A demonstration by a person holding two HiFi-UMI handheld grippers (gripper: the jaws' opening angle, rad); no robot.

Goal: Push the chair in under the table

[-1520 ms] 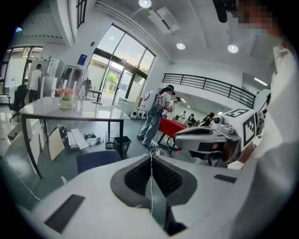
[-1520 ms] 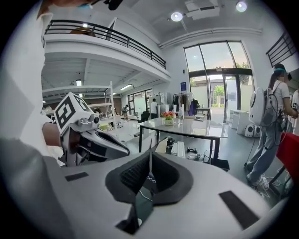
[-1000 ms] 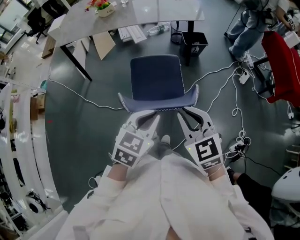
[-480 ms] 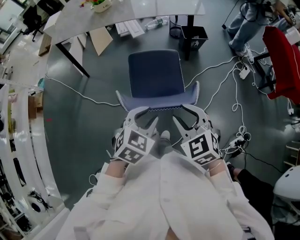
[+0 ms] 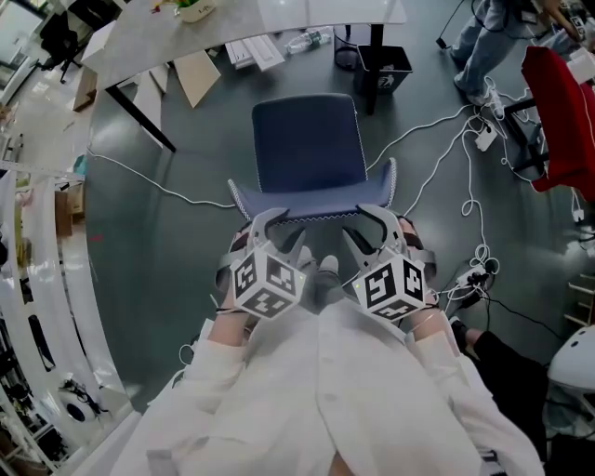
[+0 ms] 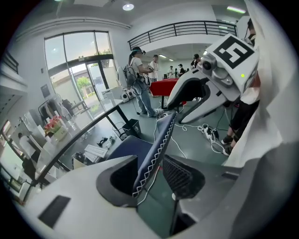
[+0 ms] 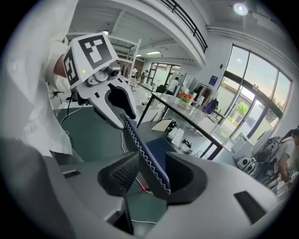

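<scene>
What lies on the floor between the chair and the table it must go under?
Ahead of the chair, at the near edge of the table, lie white papers and a plastic bottle. A cardboard sheet sits to their left and a black bin to their right. Any of these may block the chair.

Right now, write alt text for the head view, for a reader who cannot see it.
Seen from above, a blue chair stands clear of a table, the top edge of its backrest between the jaws of the left tool and the right tool. Both pairs have just been opening and do not clamp it.
</scene>
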